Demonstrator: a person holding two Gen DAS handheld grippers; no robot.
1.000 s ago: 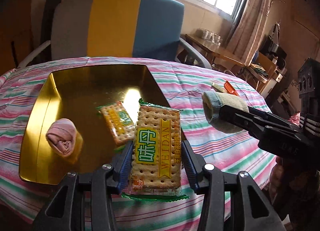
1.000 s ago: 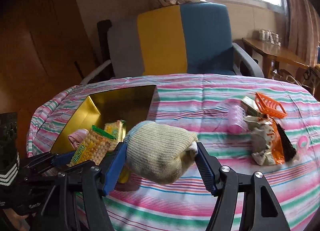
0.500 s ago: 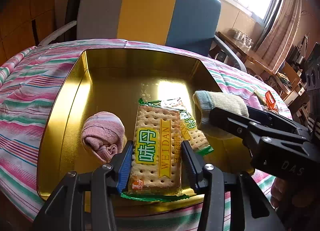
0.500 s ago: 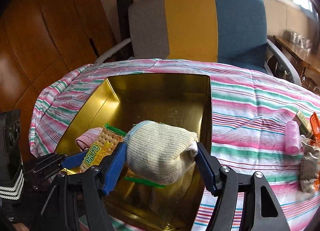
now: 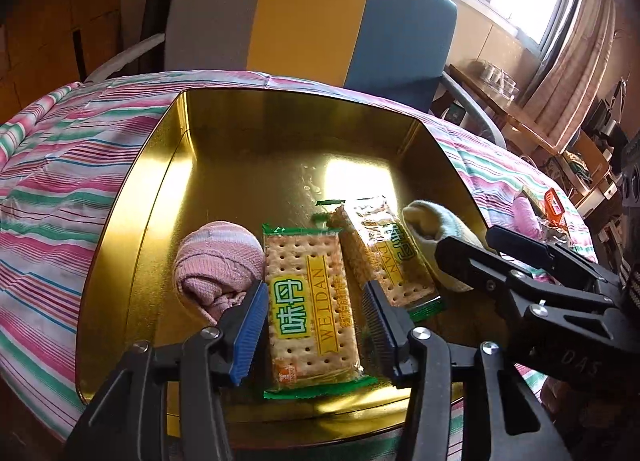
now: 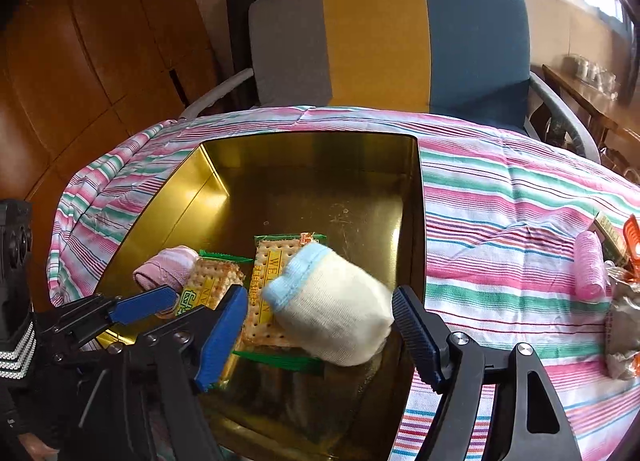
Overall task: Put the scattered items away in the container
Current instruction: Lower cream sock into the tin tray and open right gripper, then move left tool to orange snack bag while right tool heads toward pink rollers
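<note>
A gold tin tray (image 5: 168, 165) (image 6: 224, 177) sits on the striped table. My left gripper (image 5: 314, 319) is open over its near edge, its jaws apart on either side of a cracker packet (image 5: 308, 305) that lies in the tray. A second cracker packet (image 5: 384, 249) (image 6: 266, 289) and a pink rolled sock (image 5: 218, 261) (image 6: 168, 267) lie beside it. My right gripper (image 6: 318, 331) is open, and the cream rolled sock with a blue cuff (image 6: 332, 309) (image 5: 432, 229) rests between its jaws on the packets in the tray.
A pink roll (image 6: 590, 269), an orange clip (image 6: 632, 237) and snack wrappers (image 6: 622, 325) lie on the striped cloth (image 6: 500, 201) at the right. A grey, yellow and blue chair (image 6: 380, 41) stands behind the table.
Both grippers have moved left over the tray and opened. The cracker packet and the cream sock, held before, now lie in the tray.
</note>
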